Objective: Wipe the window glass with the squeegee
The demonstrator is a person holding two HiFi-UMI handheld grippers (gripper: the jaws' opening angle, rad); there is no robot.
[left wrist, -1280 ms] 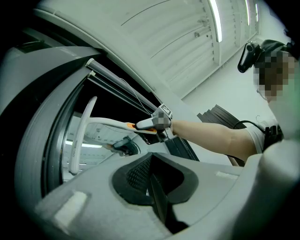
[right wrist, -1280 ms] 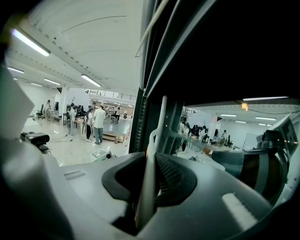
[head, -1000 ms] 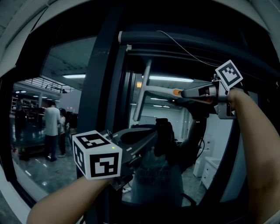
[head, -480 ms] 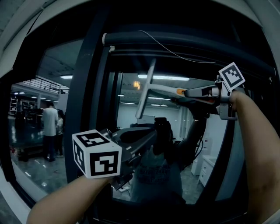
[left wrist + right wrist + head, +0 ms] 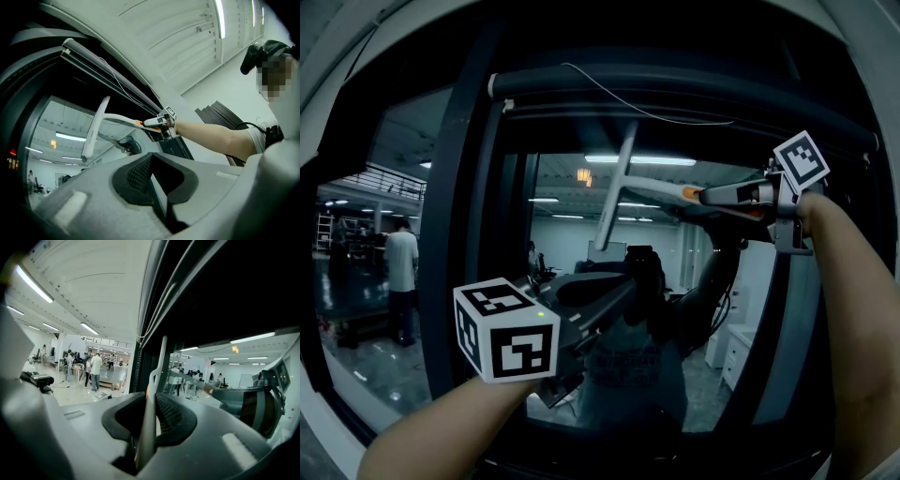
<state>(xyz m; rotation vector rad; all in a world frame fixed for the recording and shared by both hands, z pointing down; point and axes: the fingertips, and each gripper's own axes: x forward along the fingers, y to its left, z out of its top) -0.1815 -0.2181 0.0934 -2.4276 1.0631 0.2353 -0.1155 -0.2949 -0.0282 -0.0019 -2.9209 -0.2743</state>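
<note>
Two grippers are up before the window glass (image 5: 567,234): nearest, low and central, the left gripper (image 5: 623,286) has its jaws pressed together with nothing between them. Higher at right, the right gripper (image 5: 698,197) clamps the handle of the squeegee (image 5: 614,192), whose pale blade stands tilted near upright at the upper part of the pane. Farther off, at far left, a person (image 5: 398,272) stands in a lit hall.

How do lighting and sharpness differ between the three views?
Head view: dim, with a dark round fisheye border; the window glass mirrors ceiling lamps. Left gripper view: bright, the squeegee sharp. Right gripper view: bright left, black right; the handle near the lens is soft.
</note>
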